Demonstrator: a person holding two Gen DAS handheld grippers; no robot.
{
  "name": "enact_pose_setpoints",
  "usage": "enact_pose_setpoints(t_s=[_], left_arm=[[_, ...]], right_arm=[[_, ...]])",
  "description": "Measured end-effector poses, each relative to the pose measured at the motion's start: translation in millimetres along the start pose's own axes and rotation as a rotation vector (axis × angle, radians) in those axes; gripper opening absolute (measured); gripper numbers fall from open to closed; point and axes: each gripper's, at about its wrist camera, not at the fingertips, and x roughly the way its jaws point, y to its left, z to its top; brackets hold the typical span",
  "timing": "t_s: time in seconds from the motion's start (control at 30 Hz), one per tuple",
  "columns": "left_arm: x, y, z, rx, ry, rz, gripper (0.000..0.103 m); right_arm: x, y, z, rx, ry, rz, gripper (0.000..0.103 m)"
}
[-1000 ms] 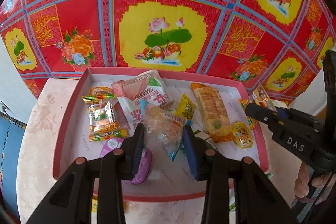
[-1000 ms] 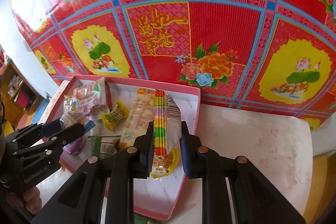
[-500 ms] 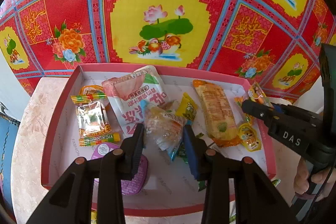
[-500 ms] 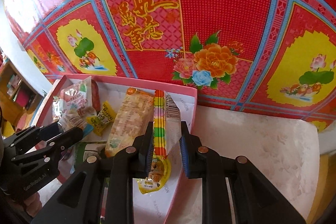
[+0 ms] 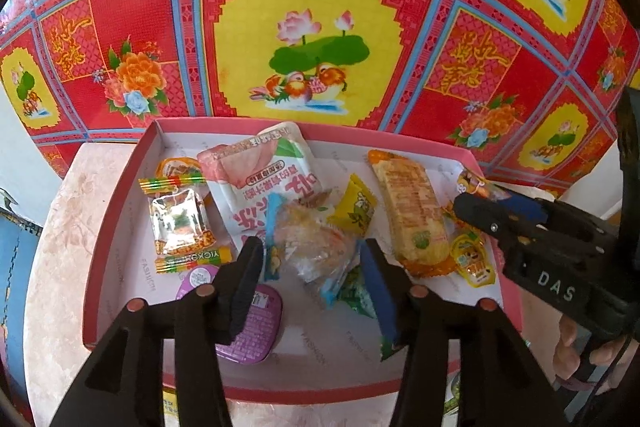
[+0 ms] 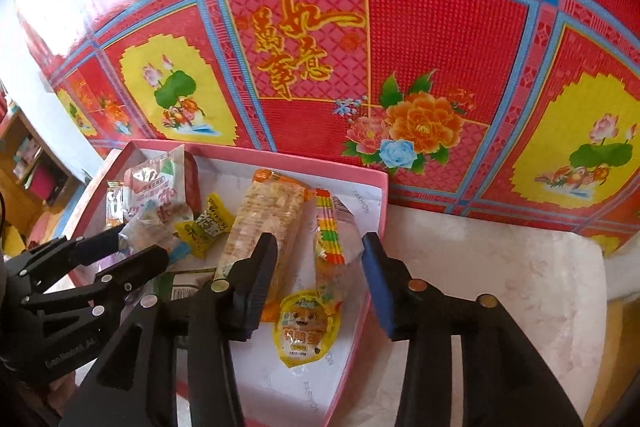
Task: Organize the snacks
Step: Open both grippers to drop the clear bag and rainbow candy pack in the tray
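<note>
A pink-rimmed box (image 5: 120, 195) (image 6: 380, 195) holds several snacks. My left gripper (image 5: 310, 259) is open, its jaws on either side of a clear packet of orange snacks (image 5: 316, 239) that lies in the box. My right gripper (image 6: 318, 259) is open around a striped packet (image 6: 330, 231) resting at the box's right wall. A long cracker pack (image 5: 416, 215) (image 6: 264, 215), a white and pink bag (image 5: 264, 175), a yellow candy (image 5: 356, 207) and a yellow jelly cup (image 6: 306, 331) also lie in the box.
The box sits on a pale marbled table (image 6: 500, 267) against a red and yellow patterned wall covering (image 5: 308, 39). A purple case (image 5: 256, 331) lies at the box's near side. A shelf (image 6: 28, 163) stands far left.
Both grippers have opened: the left let go of the clear snack packet and the right let go of the striped packet, which now rest in the box.
</note>
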Motion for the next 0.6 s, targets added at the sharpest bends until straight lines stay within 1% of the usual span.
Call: enact_pose_setpoints(t_s=[0.13,0.2,0.27,0.4,0.6], left_arm=[[-8.9,-1.7,-3.5,0.008,-0.008,0.000,0.056],[-13.2,-2.8,-5.8,0.011,-0.012,-0.003,0.056],[-17.9,-3.1,-8.8,0.012,-0.014,-0.006,0.056],[-26.9,-3.6,-11.6,0.014,-0.023,-0.009,0.056],[-41.5,3.4,-18.3,-0.006,-0.032,-0.002,0.056]], right_arm=[[-4.9,2.9,-0.8,0.003,-0.016,-0.001,0.048],[-9.0,2.8,-1.9,0.007,-0.022,-0.004,0.053],[-13.9,3.5,-3.5,0.009,-0.029,-0.005,0.055],[-28.3,1.3,-8.5,0.013,-0.045,0.004,0.055],[-47.1,6.7,-19.6,0.016,-0.069,-0.009,0.056]])
